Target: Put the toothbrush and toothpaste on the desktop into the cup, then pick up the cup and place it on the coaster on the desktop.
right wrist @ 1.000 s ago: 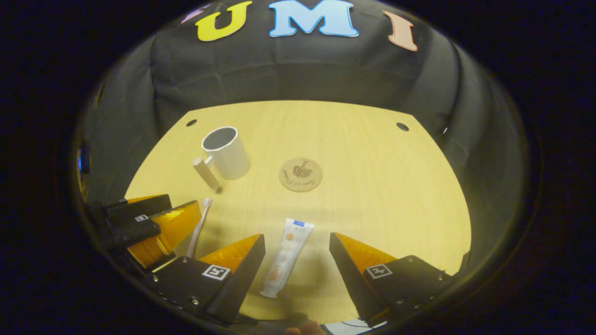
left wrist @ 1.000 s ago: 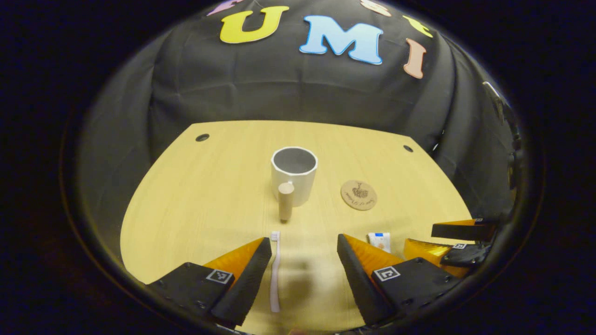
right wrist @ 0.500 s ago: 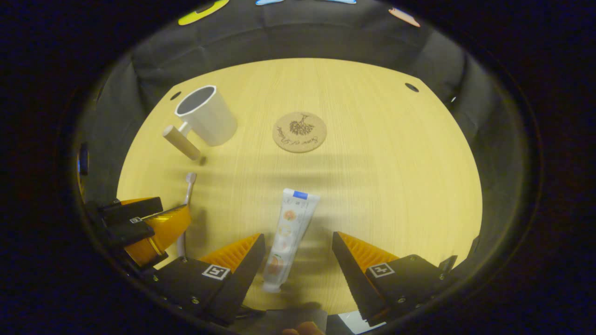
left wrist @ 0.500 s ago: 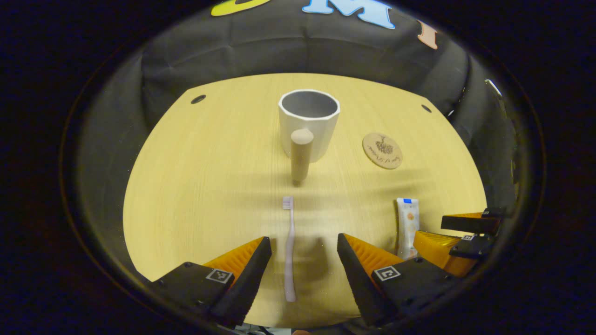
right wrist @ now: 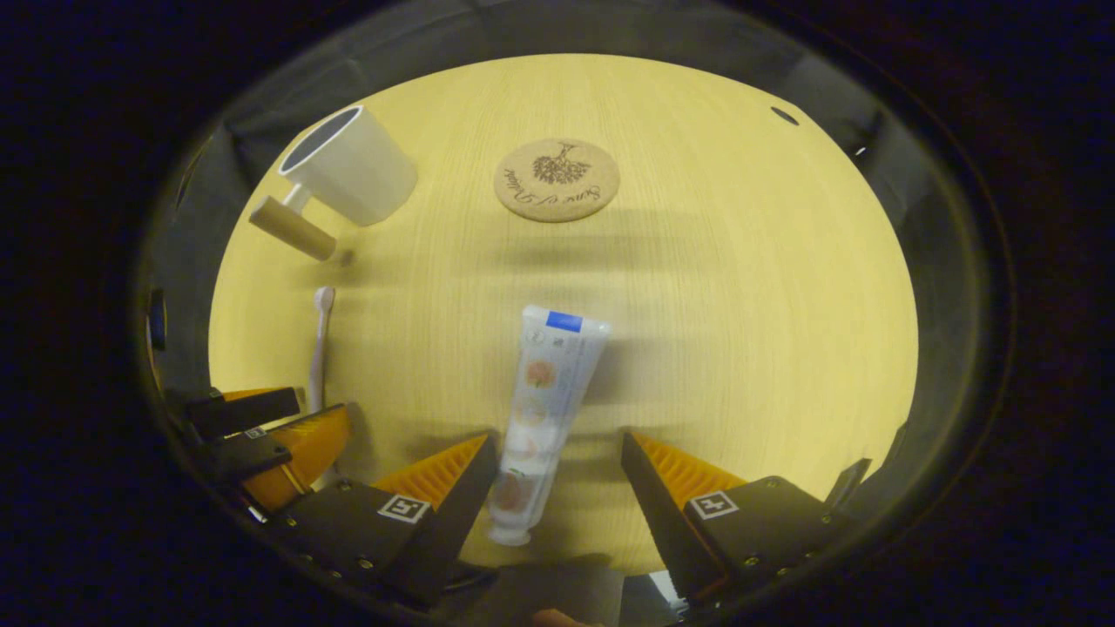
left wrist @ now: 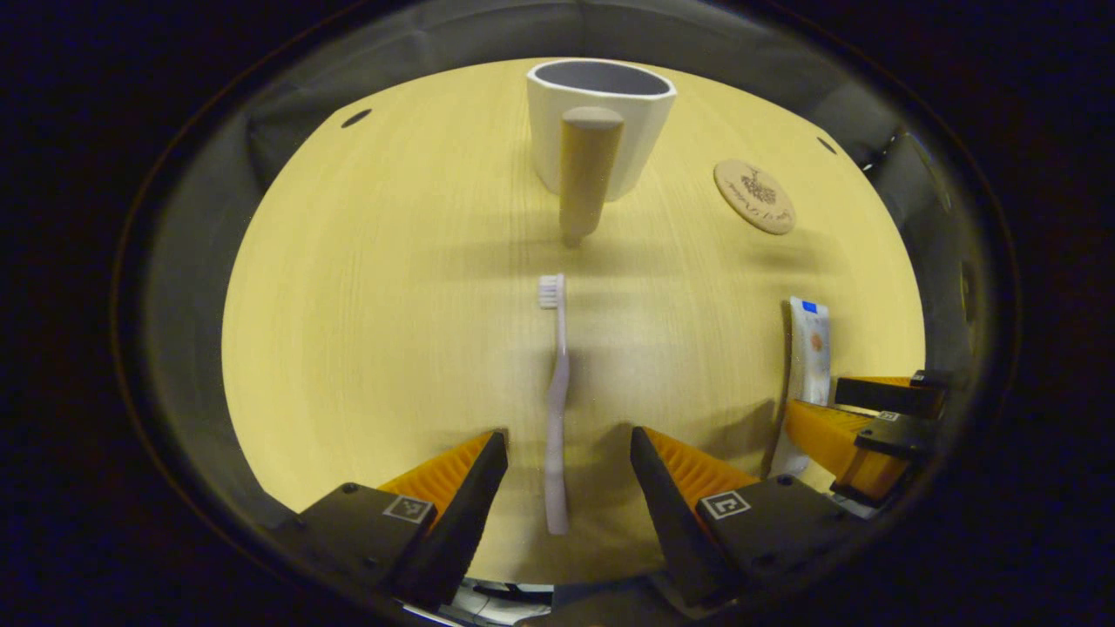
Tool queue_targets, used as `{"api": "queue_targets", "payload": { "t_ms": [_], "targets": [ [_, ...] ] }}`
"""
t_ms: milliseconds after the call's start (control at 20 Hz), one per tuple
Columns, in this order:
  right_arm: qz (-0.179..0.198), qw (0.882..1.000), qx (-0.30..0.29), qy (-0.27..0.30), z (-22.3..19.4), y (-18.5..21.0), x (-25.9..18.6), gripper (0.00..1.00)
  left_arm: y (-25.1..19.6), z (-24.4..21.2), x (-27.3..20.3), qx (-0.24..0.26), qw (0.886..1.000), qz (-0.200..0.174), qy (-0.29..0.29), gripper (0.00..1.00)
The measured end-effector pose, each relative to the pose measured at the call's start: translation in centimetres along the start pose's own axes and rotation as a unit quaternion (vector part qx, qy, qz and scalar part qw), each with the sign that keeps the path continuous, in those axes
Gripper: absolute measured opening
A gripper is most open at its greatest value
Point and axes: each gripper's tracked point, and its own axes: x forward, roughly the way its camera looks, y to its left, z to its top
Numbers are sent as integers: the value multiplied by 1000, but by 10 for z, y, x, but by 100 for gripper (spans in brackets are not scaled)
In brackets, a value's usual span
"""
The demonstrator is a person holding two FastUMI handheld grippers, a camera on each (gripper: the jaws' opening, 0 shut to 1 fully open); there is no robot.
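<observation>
Closest in, the left gripper (left wrist: 568,444) hangs low over the tabletop (left wrist: 366,305) with its jaws spread wide, the handle end of the toothbrush (left wrist: 556,401) lying flat between them and touched by neither. The brush runs straight away from the jaws, bristle head at the far end. In the right gripper view, the right gripper (right wrist: 556,448) likewise has its jaws wide apart, straddling the cap end of the toothpaste (right wrist: 544,409), which lies flat and slants slightly; whether the near finger brushes the tube I cannot tell. The two grippers sit side by side, near each other. Just past the brush head stands the cup (left wrist: 601,122), upright and white, its wooden peg handle (left wrist: 585,170) pointing back toward the brush. Off to the cup's right, apart from it, the round coaster (right wrist: 557,179) lies bare on the wood.
</observation>
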Motion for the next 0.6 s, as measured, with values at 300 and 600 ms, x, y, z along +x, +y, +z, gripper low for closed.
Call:
{"api": "queue_targets", "payload": {
  "t_ms": [300, 600],
  "targets": [
    [-6, 1000, -2, 12, 1, 0, 9, 88, 3, 3, 6, 15, 1000, 10, 8, 93],
    [-17, 1000, -12, 7, 2, -8, 8, 66, -3, 8, 8, 38, 999, 7, 14, 67]
  ]
}}
